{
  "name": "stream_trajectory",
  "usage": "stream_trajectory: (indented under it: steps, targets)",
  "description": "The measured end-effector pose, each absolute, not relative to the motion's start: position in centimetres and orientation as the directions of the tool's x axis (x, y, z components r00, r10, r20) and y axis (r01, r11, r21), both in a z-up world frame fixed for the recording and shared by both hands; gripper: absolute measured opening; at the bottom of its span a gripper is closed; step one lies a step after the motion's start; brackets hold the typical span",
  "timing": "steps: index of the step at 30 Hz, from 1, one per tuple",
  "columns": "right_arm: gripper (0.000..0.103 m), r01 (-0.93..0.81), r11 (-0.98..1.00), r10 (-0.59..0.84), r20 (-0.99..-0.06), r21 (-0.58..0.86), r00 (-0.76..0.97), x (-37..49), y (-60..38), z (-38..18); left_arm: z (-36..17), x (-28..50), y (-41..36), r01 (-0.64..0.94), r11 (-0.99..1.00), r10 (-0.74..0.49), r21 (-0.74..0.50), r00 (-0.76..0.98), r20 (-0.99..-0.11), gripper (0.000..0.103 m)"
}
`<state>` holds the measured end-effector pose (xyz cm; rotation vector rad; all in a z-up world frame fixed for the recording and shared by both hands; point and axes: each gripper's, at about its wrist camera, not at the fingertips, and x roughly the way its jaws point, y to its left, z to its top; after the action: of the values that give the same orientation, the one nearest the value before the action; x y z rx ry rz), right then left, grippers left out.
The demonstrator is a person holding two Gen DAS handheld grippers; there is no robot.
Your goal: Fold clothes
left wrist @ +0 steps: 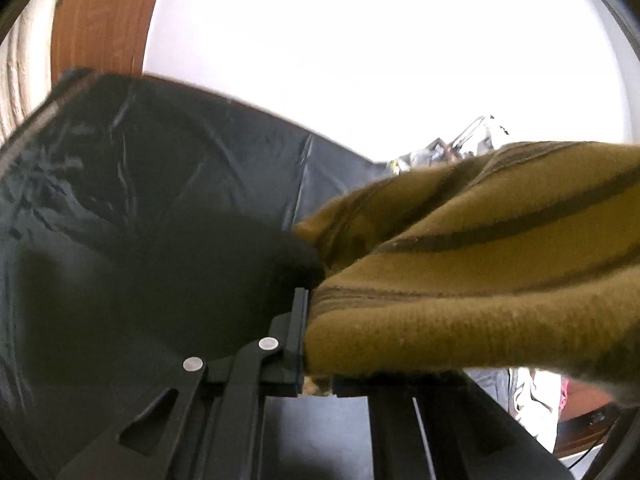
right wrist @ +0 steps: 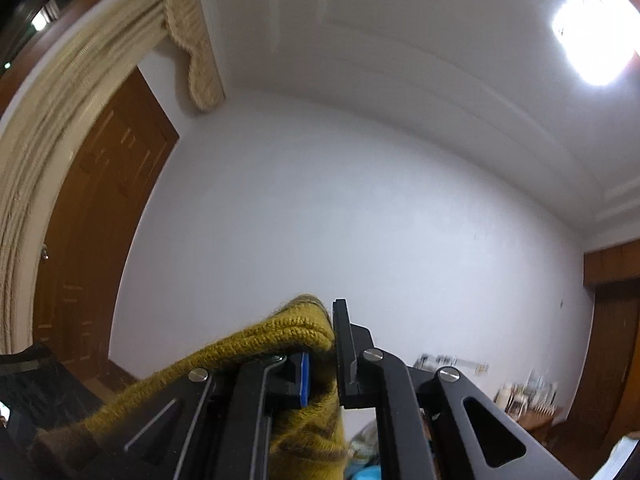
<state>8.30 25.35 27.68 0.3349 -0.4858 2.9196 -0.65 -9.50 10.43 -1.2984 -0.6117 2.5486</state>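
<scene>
The garment is a mustard knit sweater point(left wrist: 472, 280) with dark brown stripes. In the left wrist view its edge is pinched in my left gripper point(left wrist: 314, 344), and the cloth stretches off to the right, lifted above a black sheet point(left wrist: 160, 184). Only the left finger point(left wrist: 300, 332) shows; the other is covered by the knit. In the right wrist view my right gripper point(right wrist: 326, 356) points up at the wall and is shut on a ribbed hem of the same sweater point(right wrist: 276, 340), which drapes over its left finger.
A brown wooden door point(right wrist: 100, 216) and cream curtains point(right wrist: 60, 128) stand at the left. A white wall point(right wrist: 360, 220) fills the middle, with a bright ceiling lamp point(right wrist: 596, 36) at upper right. Small cluttered items point(right wrist: 524, 396) line a shelf at lower right.
</scene>
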Motion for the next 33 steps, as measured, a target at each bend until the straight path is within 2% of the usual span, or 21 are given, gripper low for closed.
stream_trajectory:
  steps: [2, 5, 6, 8, 12, 21, 26, 33]
  targets:
    - [0.01, -0.207, -0.931, 0.121, 0.281, -0.3, -0.952, 9.4, 25.7, 29.0, 9.4, -0.4, -9.3, -0.008, -0.898, 0.341, -0.439, -0.641, -0.687, 0.009]
    - [0.01, -0.219, -0.94, 0.137, 0.296, -0.262, -0.945, 10.6, 27.5, 30.6, 13.3, 0.6, -11.1, 0.017, -0.903, 0.28, -0.43, -0.736, -0.616, 0.009]
    - [0.01, -0.22, -0.945, 0.144, 0.296, -0.244, -0.944, 11.1, 28.2, 30.9, 16.6, 2.2, -12.3, 0.024, -0.899, 0.269, -0.437, -0.758, -0.595, 0.009]
    - [0.01, -0.217, -0.954, 0.153, 0.288, -0.205, -0.945, 11.9, 29.6, 31.3, 18.0, 4.6, -14.7, 0.039, -0.885, 0.254, -0.464, -0.796, -0.55, 0.009]
    - [0.01, -0.192, -0.972, 0.153, 0.255, -0.136, -0.955, 13.3, 32.0, 31.5, 21.2, 8.3, -14.2, 0.054, -0.878, 0.202, -0.476, -0.859, -0.47, 0.009]
    - [0.01, -0.205, -0.971, 0.169, 0.249, -0.126, -0.954, 17.6, 34.1, 31.8, 29.9, 16.7, -15.6, 0.062, -0.895, 0.072, -0.443, -0.957, -0.28, 0.009]
    - [0.01, -0.197, -0.973, 0.164, 0.236, -0.124, -0.958, 19.2, 34.6, 32.7, 32.6, 20.8, -15.8, 0.064, -0.907, 0.02, -0.417, -0.981, -0.192, 0.009]
    - [0.01, -0.212, -0.964, 0.174, 0.22, -0.163, -0.96, 23.5, 34.4, 31.1, 34.8, 24.3, -16.1, 0.045, -0.903, 0.002, -0.426, -0.994, -0.109, 0.009]
